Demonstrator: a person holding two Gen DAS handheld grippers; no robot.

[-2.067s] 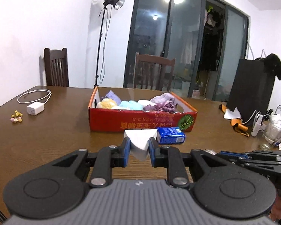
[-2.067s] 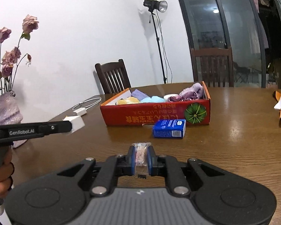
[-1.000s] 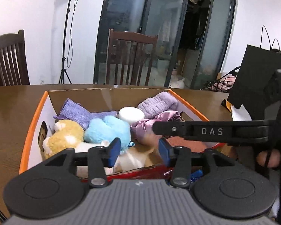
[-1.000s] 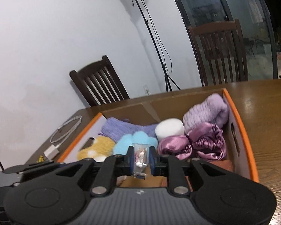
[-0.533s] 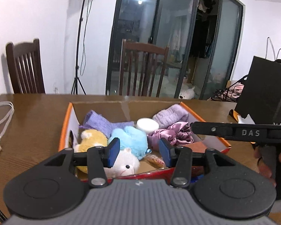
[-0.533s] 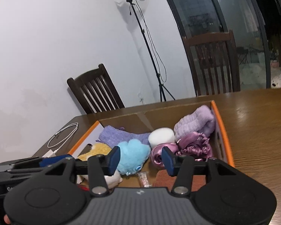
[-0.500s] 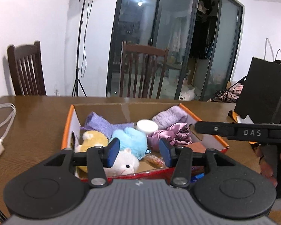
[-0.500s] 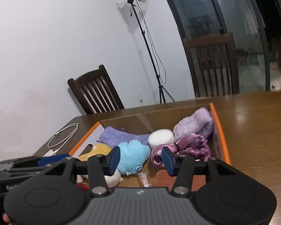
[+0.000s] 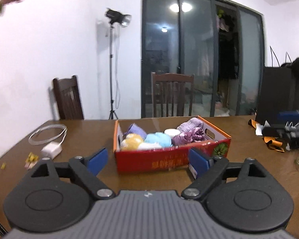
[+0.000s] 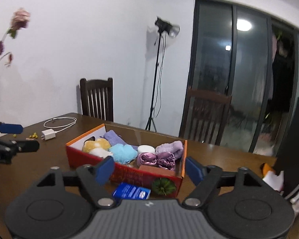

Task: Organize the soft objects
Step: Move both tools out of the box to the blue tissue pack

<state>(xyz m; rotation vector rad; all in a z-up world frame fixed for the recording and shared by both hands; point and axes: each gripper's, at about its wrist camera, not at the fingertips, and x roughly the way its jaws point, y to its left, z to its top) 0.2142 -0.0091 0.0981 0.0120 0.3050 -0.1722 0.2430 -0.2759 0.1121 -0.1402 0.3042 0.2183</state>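
Both tools empty, soft things in the red box

The left tool (image 9: 147, 160) and right tool (image 10: 149, 170) have just been opening; their jaws stand wide with nothing between them. On the bench (image 9: 89, 131), the red box (image 9: 169, 159) holds a yellow plush (image 9: 132, 139), blue plush (image 9: 159, 140), purple cloth (image 9: 191, 136) and white round pad (image 9: 172, 132). A blue packet (image 10: 131, 192) lies just in front of the box, a white charger (image 9: 51, 149) to its left.

a home dining room: wooden table (image 9: 169, 179), dining chairs (image 9: 172, 95), glass sliding doors (image 9: 199, 59).
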